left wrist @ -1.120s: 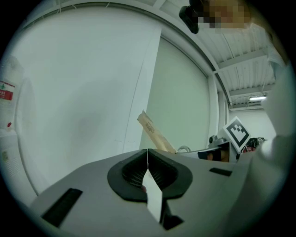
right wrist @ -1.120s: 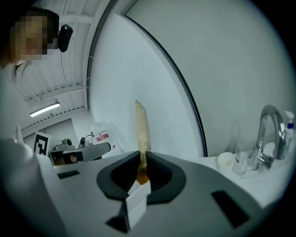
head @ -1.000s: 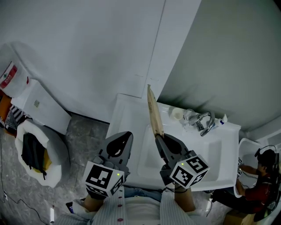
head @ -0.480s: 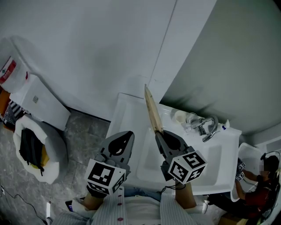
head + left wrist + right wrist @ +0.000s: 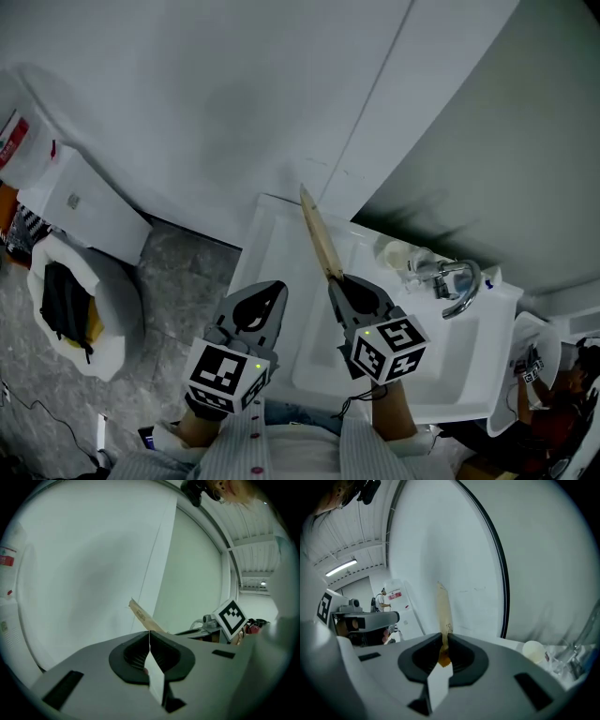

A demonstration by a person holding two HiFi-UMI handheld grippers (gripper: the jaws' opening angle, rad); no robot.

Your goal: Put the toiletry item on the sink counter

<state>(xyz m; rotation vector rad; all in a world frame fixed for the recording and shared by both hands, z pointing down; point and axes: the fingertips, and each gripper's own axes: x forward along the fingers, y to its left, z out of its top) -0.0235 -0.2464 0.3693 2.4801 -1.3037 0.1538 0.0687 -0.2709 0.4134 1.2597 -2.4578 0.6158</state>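
My right gripper [image 5: 348, 286] is shut on the lower end of a long, flat tan packet [image 5: 321, 238], a slim toiletry item in paper wrap. The packet sticks up and away from the jaws over the left part of the white sink counter [image 5: 270, 246]. In the right gripper view the packet [image 5: 443, 613] rises straight out of the closed jaws [image 5: 442, 641]. My left gripper [image 5: 256, 309] hovers beside it at the counter's front left, shut with nothing in it; its jaws [image 5: 149, 638] meet in the left gripper view, where the packet [image 5: 143, 617] shows beyond them.
The sink basin [image 5: 427, 352] lies right of the grippers, with a chrome faucet [image 5: 456, 285] and a small white cup [image 5: 395, 253] at the back. A white wall and mirror rise behind. A white bin with a black bag [image 5: 67, 305] stands on the floor at left.
The view has shifted a little; the packet and right gripper sit slightly further left and up against the counter. Both grippers keep the same state.
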